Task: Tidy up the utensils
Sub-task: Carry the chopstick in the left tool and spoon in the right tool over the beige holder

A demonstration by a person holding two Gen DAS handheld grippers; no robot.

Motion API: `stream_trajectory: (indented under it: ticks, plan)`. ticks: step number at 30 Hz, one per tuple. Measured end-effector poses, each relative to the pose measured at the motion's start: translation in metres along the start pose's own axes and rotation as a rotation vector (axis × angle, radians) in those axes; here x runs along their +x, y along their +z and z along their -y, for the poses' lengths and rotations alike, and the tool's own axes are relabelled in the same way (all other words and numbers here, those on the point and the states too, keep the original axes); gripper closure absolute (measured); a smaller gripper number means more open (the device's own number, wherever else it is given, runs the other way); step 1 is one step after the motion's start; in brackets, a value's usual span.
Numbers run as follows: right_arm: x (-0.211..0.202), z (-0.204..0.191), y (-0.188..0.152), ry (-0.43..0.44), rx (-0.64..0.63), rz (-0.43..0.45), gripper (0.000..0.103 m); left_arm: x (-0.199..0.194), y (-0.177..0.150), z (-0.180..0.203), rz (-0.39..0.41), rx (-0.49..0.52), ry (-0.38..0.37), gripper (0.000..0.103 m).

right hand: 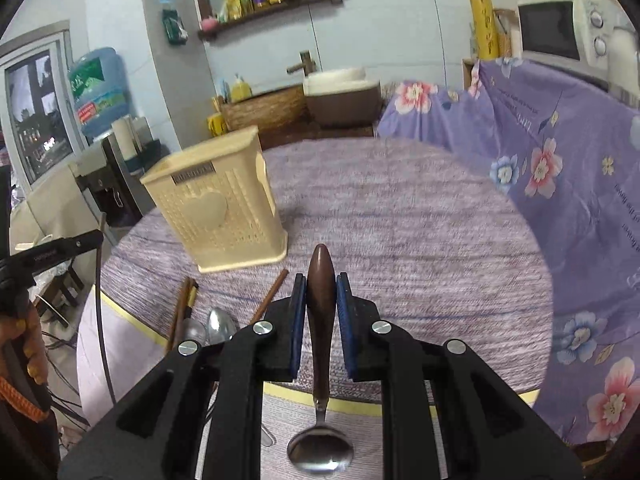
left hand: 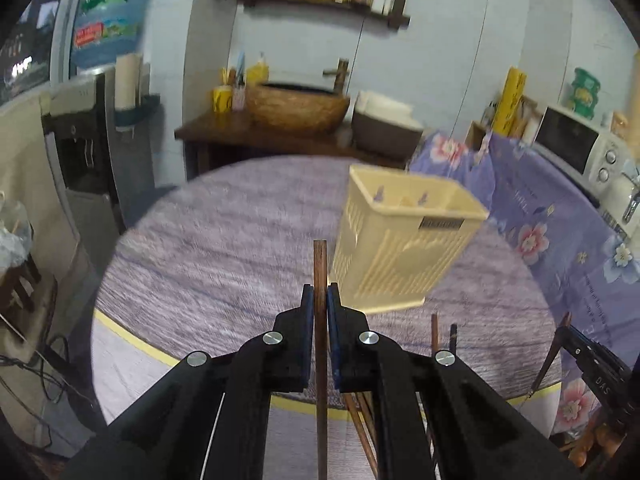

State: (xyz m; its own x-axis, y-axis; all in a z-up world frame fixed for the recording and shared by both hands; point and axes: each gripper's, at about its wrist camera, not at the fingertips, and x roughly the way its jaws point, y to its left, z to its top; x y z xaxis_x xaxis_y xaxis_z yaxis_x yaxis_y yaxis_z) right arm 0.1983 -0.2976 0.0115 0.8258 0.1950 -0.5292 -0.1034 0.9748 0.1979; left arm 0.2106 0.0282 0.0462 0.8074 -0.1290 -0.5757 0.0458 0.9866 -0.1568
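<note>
Nearest to me, my left gripper [left hand: 320, 300] is clamped on a wooden chopstick [left hand: 320, 264]: light, stiff and thin, apt to swivel between the pads, so I pinch it mid-shaft. My right gripper [right hand: 321, 290] is closed on the dark wooden handle of a spoon [right hand: 320, 320], its steel bowl hanging below my fingers; bowl-heavy, so a grip on the thick part of the handle suits it. Beyond both sets of fingertips stands the cream utensil holder [left hand: 404, 240], light plastic, likely easy to tip. More chopsticks [right hand: 182, 308] and spoons lie left of my right fingers.
</note>
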Motion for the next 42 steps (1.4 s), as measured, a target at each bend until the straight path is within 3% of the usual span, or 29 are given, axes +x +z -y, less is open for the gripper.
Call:
stream_trajectory:
  ticks: [4, 22, 28, 36, 42]
  plan:
    - [-0.016, 0.002, 0.01, 0.001, -0.003, 0.046, 0.087, -0.023, 0.01, -0.001, 0.08, 0.016, 0.026, 0.095]
    - [-0.011, -0.013, 0.03, 0.045, -0.036, 0.056, 0.087, -0.029, 0.028, -0.005, 0.144, -0.01, 0.013, 0.095]
    - [-0.006, -0.031, 0.076, 0.093, -0.075, 0.093, 0.087, -0.045, 0.068, -0.004, 0.223, -0.002, 0.012, 0.095]
    - [-0.009, -0.078, 0.182, 0.153, -0.113, 0.232, 0.087, -0.07, 0.161, 0.022, 0.345, -0.017, -0.059, 0.095]
    - [0.026, -0.106, 0.206, 0.148, -0.128, 0.244, 0.087, -0.044, 0.173, 0.052, 0.358, 0.001, -0.069, 0.095]
